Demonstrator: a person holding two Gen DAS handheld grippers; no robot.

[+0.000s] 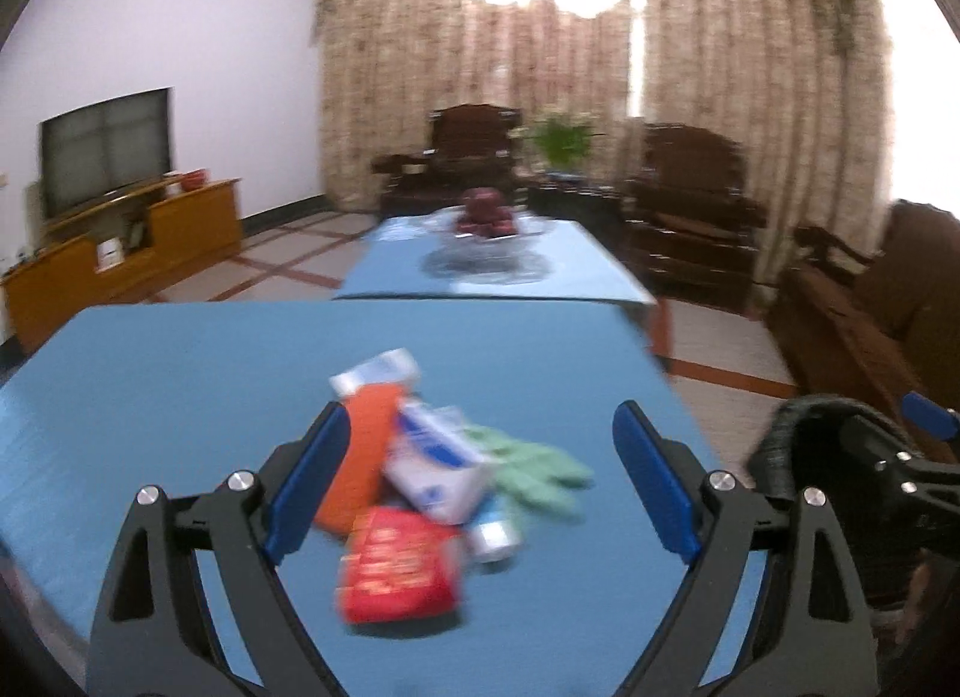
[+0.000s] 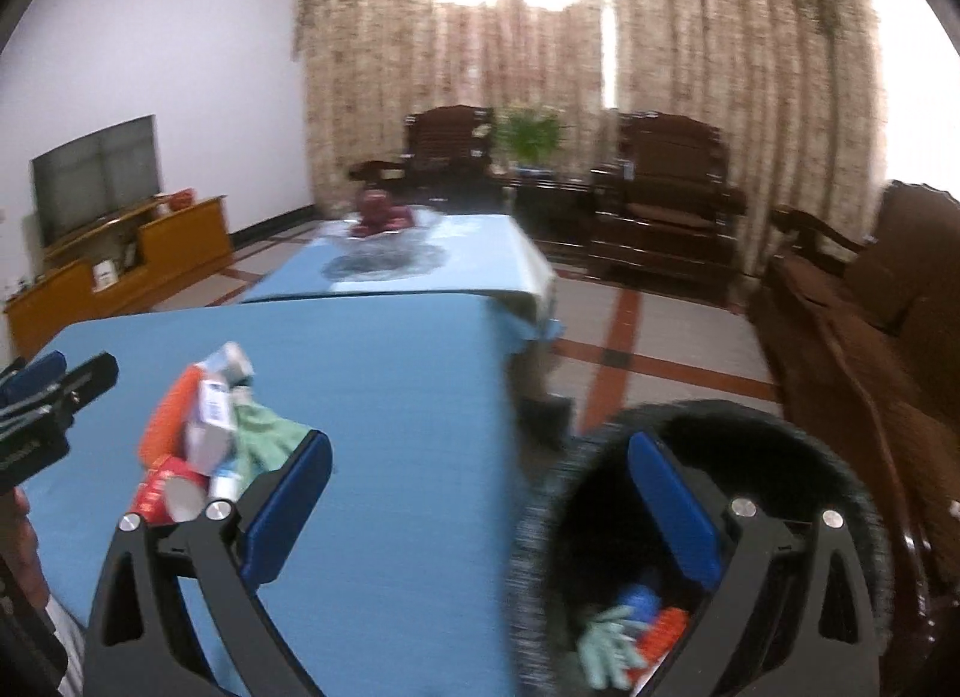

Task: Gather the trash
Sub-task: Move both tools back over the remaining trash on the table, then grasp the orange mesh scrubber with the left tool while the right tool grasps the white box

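Note:
A pile of trash lies on the blue table [image 1: 180,385]: a red packet [image 1: 399,565], an orange box [image 1: 363,457], a white and blue box [image 1: 438,466], a green glove [image 1: 534,469] and a small white tube [image 1: 495,538]. My left gripper [image 1: 480,481] is open and empty, its jaws on either side of the pile. My right gripper [image 2: 480,511] is open and empty, at the table's right edge over a black mesh bin [image 2: 840,493]. The bin holds a green glove [image 2: 606,643] and orange and blue trash. The pile also shows in the right wrist view [image 2: 204,427].
A second blue table [image 1: 498,277] behind holds a glass dish with dark red fruit [image 1: 483,214]. Dark wooden chairs [image 1: 690,205], a sofa [image 2: 870,301], a TV stand [image 1: 120,241] and curtains surround the tiled floor. The bin stands right of the table [image 1: 798,445].

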